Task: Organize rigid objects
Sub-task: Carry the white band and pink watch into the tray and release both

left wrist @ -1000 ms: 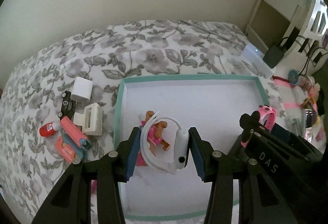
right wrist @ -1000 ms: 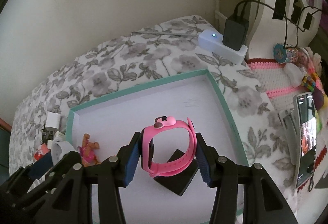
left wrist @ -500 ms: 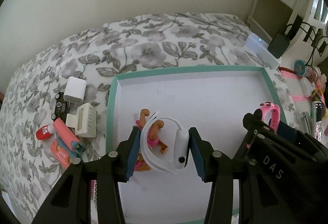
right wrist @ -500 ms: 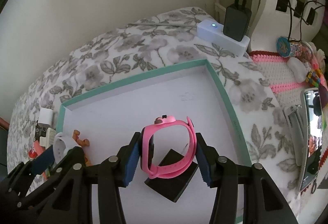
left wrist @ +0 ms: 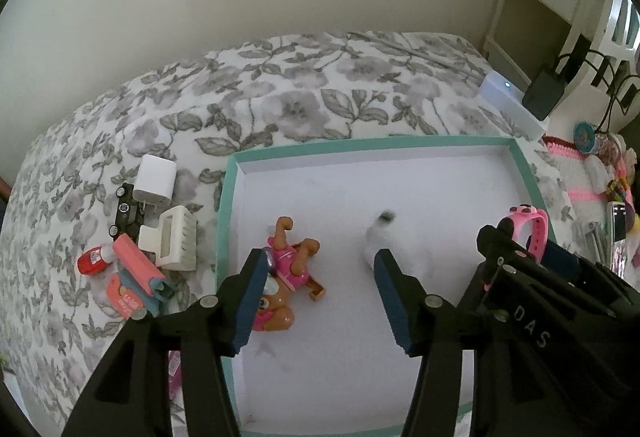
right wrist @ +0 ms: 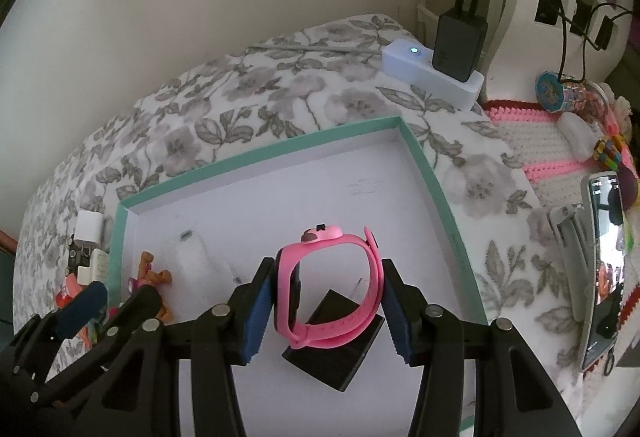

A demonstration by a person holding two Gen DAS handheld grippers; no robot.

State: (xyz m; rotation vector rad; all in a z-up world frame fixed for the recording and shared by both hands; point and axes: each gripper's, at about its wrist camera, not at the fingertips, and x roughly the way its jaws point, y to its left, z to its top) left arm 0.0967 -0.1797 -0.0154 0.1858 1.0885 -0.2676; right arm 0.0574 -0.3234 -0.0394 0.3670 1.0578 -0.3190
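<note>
In the right wrist view alone, a black block [right wrist: 334,353] lay in the teal tray [right wrist: 256,153] under the pink watch [right wrist: 330,287] clamped by the right gripper [right wrist: 326,311]; the left gripper [left wrist: 318,295] gaped empty above the toy dog [left wrist: 288,277].

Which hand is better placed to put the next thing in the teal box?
Right. The right gripper holds the pink watch above the teal box; the left gripper is open and empty.

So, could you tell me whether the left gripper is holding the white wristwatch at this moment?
No, the left gripper stands open with nothing between its blue pads, and the blurred white wristwatch lies apart inside the teal-rimmed white tray.
</note>
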